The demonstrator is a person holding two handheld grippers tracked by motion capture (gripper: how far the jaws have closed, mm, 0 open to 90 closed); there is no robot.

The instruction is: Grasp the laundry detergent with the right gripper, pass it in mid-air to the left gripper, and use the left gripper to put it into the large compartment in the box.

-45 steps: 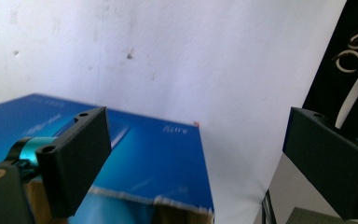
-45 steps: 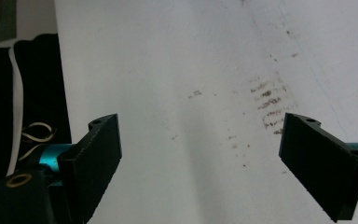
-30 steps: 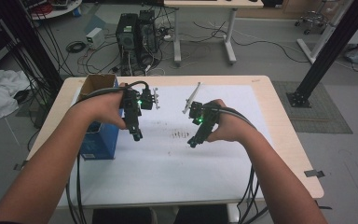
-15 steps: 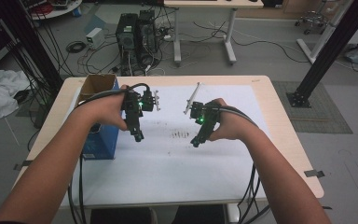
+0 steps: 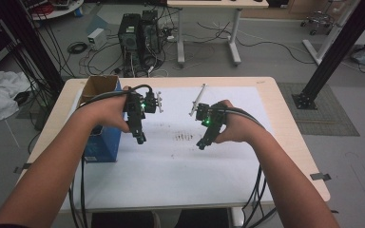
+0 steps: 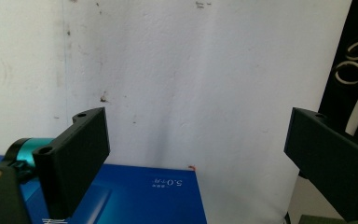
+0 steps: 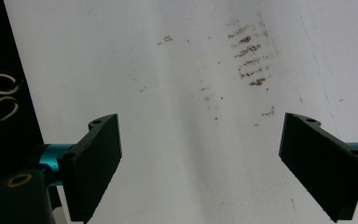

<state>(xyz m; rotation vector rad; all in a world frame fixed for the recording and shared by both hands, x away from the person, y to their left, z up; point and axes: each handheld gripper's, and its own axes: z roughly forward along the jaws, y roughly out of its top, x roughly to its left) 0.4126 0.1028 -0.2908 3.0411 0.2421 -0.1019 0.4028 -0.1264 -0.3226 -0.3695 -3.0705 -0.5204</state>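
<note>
A person holds my left gripper [image 5: 139, 137] and my right gripper [image 5: 202, 144] above a white sheet [image 5: 180, 161] that covers the table, tips pointing down and toward the person. In the left gripper view my left gripper [image 6: 200, 158] stands open, with nothing between its black jaws; a blue box [image 6: 135, 196] lies below them. In the right gripper view my right gripper [image 7: 200, 163] is open too, over bare white sheet with brown smudges [image 7: 251, 56]. Those smudges [image 5: 184, 137] lie between the two grippers in the high view.
A blue box with an open cardboard top [image 5: 100, 118] stands at the table's left side, close to the left hand. The wooden table edge [image 5: 294, 137] runs along the right. Cables hang from both grippers off the near edge. Computer towers [image 5: 138, 33] and a desk stand on the floor beyond.
</note>
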